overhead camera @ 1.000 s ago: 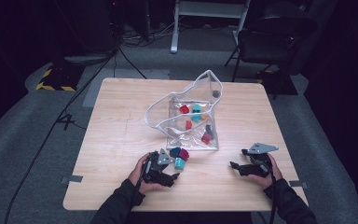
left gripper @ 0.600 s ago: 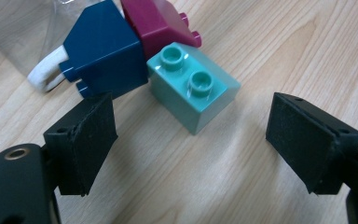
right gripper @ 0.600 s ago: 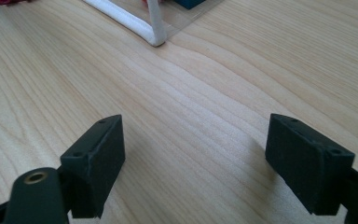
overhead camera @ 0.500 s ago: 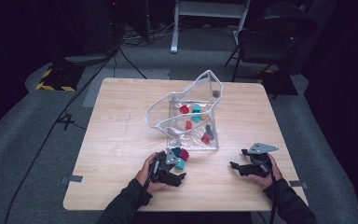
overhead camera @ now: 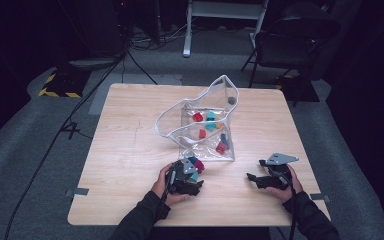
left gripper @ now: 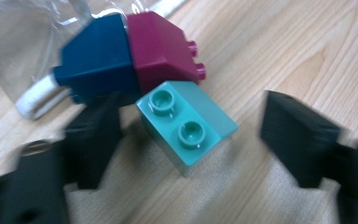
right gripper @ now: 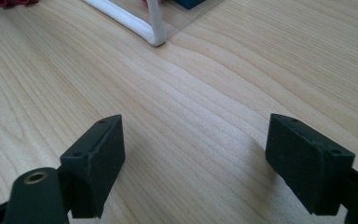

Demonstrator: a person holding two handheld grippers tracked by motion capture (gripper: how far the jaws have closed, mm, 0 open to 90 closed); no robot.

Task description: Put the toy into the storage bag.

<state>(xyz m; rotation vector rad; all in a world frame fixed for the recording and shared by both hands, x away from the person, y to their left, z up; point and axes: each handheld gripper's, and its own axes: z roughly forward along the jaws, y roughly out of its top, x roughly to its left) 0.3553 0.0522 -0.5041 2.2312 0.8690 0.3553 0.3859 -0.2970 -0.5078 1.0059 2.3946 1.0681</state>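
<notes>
Teal block (left gripper: 186, 126), two studs up, lying on the desk (overhead camera: 130, 150) between the jaws of the left claw (left gripper: 191, 140); the jaws have just been closing, gaps remain on both sides, pads not pressing. Touching it on the far side: a maroon block (left gripper: 161, 49) and a dark blue block (left gripper: 98, 56), side by side, hard against the white-piped edge of a clear plastic bag (overhead camera: 205, 125). In the high view the same group sits at the bag's near corner, under the left claw (overhead camera: 187, 175). The bag stands slumped near the desk's middle, mouth open toward the left, holding several red, teal and blue blocks (overhead camera: 210, 127). Right claw (overhead camera: 252, 178): resting on the desk well apart to the right, jaws wide, bare wood between them; the bag's piped corner (right gripper: 154, 35) lies ahead of it. Desk: pale wood-grain top, square. Room: dark, grey floor (overhead camera: 30, 150), cables (overhead camera: 65, 125), a yellow-black striped mat (overhead camera: 57, 87) at left, a black chair (overhead camera: 290, 45) and a white stand (overhead camera: 225, 20) behind.
</notes>
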